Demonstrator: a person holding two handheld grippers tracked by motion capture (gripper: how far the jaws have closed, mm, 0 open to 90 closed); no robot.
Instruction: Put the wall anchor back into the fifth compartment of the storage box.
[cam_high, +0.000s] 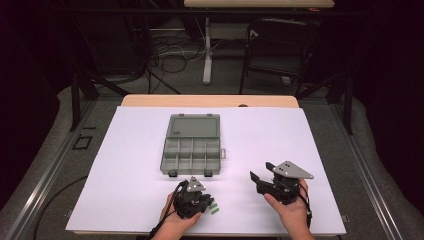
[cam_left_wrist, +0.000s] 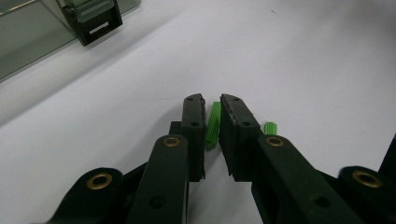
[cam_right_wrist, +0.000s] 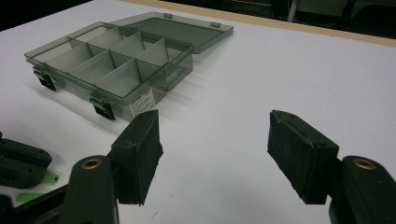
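My left gripper (cam_high: 206, 204) (cam_left_wrist: 212, 100) rests low on the white table near the front edge, held in a hand. A green wall plug (cam_left_wrist: 212, 123) lies slantwise on the table between its pads, in a narrow gap it does not fill; I see no firm squeeze. A second green plug (cam_left_wrist: 270, 128) lies just right of the right jaw. Both plugs (cam_high: 214, 208) show beside the gripper in the high view. To the right, a hand holds my right gripper (cam_high: 261, 171) (cam_right_wrist: 215, 135) above the table, jaws wide apart with nothing between them.
A grey translucent compartment box (cam_high: 170, 167) (cam_right_wrist: 107, 70) lies open in the table's middle, lid flat behind it, compartments bare. Its black latch (cam_left_wrist: 95, 23) faces the left gripper. The white sheet (cam_high: 310, 150) covers the table. A chair and cables stand beyond the far edge.
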